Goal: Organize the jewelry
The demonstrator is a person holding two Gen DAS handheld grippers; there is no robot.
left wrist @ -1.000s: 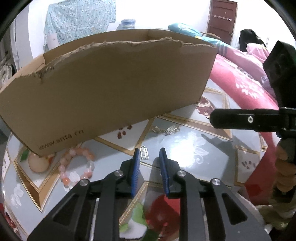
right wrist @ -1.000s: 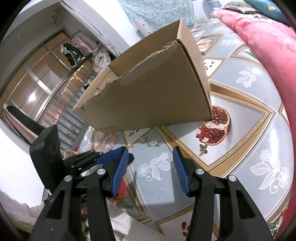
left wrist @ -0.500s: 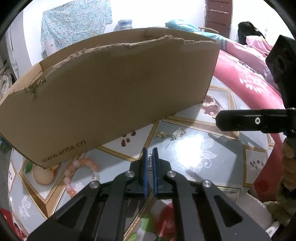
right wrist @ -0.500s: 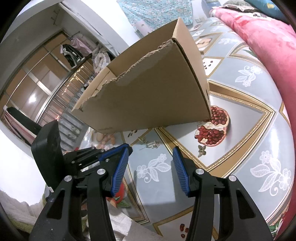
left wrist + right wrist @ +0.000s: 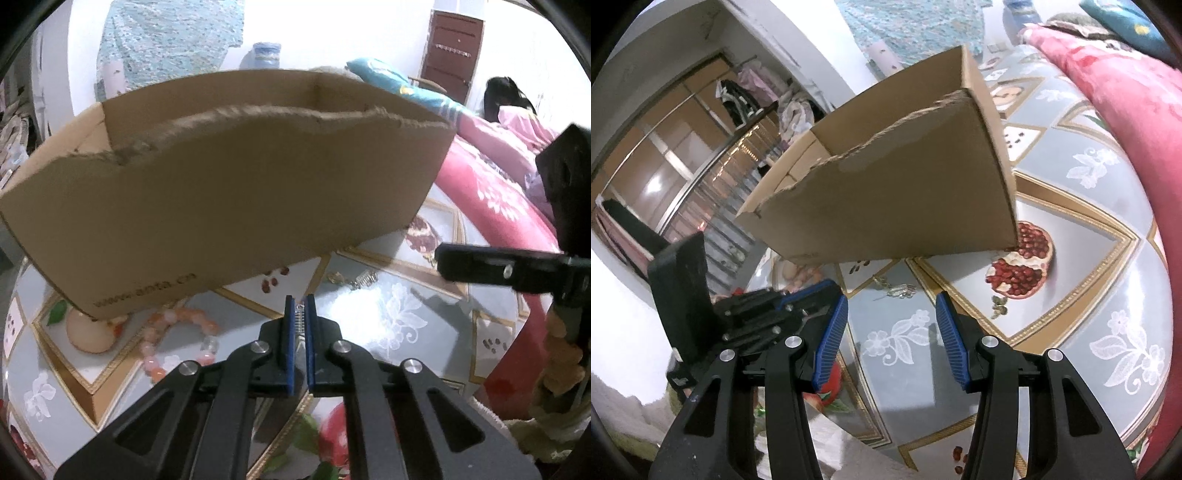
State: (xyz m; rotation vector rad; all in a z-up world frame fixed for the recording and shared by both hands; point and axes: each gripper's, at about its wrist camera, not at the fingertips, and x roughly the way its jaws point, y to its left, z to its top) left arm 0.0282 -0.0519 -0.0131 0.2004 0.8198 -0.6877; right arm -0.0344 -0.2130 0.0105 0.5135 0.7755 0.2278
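The left gripper [image 5: 300,306] is closed almost fully, pinching a small silver clip [image 5: 300,318] between its blue pads [image 5: 289,332], held above the patterned table [image 5: 388,317] just short of the cardboard box [image 5: 229,192]. Ahead and to its right a second silver clip [image 5: 364,277] lies on the table near the box's base, and to its left a pink bead bracelet [image 5: 177,332] lies beside the box. The right gripper [image 5: 891,328] is wide open and holds nothing, with that second clip ahead of it, between its pads and the box.
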